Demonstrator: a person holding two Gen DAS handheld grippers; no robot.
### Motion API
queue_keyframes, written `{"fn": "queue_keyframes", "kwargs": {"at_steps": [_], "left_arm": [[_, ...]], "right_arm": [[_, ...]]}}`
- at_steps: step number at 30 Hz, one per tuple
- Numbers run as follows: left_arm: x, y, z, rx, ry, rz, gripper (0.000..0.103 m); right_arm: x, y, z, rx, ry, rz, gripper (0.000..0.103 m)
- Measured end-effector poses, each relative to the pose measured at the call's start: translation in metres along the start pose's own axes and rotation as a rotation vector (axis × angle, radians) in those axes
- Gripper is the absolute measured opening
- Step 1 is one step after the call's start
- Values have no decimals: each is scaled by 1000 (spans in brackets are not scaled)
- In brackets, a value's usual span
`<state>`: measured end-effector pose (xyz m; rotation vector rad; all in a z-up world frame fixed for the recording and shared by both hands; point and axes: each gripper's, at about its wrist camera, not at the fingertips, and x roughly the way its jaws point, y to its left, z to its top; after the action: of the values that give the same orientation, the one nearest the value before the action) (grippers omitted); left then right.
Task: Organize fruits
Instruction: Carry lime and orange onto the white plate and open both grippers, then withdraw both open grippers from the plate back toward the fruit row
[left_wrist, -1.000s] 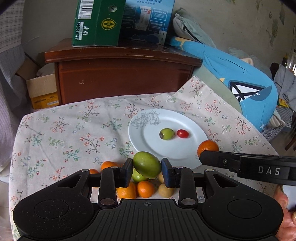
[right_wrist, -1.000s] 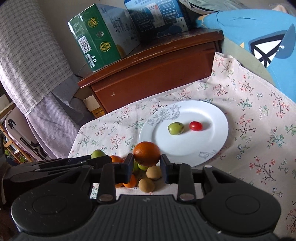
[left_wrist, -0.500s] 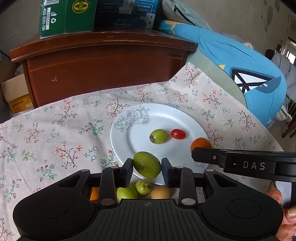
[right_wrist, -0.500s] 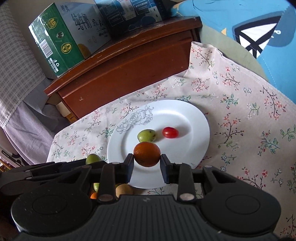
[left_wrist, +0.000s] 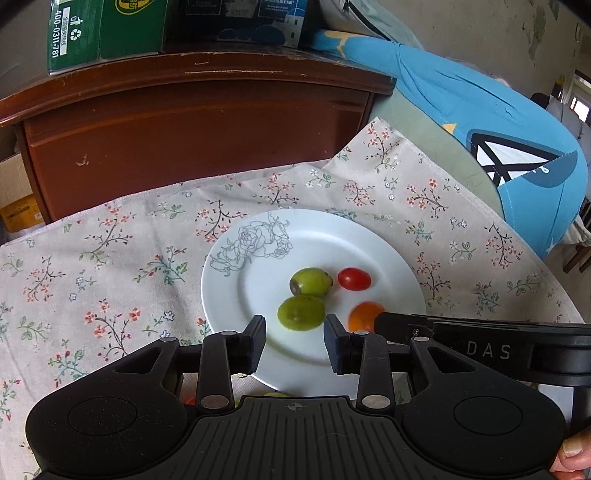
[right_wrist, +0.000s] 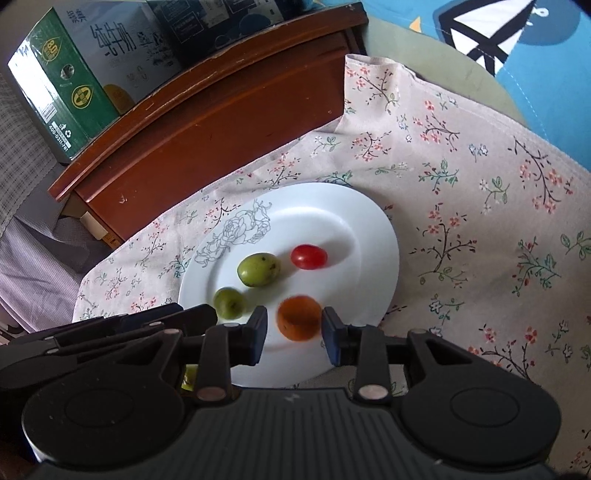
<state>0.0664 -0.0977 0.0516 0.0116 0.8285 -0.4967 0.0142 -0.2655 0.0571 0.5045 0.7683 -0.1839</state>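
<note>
Hovered low over white plate, left gripper open around green fruit, right gripper open around orange.

The black two-finger left gripper and black two-finger right gripper sit side by side, jaws parted.

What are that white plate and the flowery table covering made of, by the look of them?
The plate looks like glazed ceramic or porcelain: glossy white, with a grey printed rose outline. The tablecloth looks like matte woven fabric, likely cotton: it creases, and its edge shows a stitched hem.
</note>
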Motion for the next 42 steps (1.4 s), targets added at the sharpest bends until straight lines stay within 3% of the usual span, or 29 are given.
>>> {"fn": "queue_keyframes", "kwargs": {"at_steps": [4, 16, 24, 42], "left_arm": [[-15, 4, 6, -26, -55, 27, 64], [-50, 25, 13, -44, -60, 148, 82], [-74, 47, 3, -115, -70, 190, 83], [-90, 86, -39, -273, -24, 299, 83]], "right_arm": [[-8, 0, 4, 6, -35, 26, 34], [-12, 18, -5, -79, -15, 75, 35], [-16, 28, -19, -130, 16, 101, 35], [-21, 44, -58, -200, 83, 142, 35]]}}
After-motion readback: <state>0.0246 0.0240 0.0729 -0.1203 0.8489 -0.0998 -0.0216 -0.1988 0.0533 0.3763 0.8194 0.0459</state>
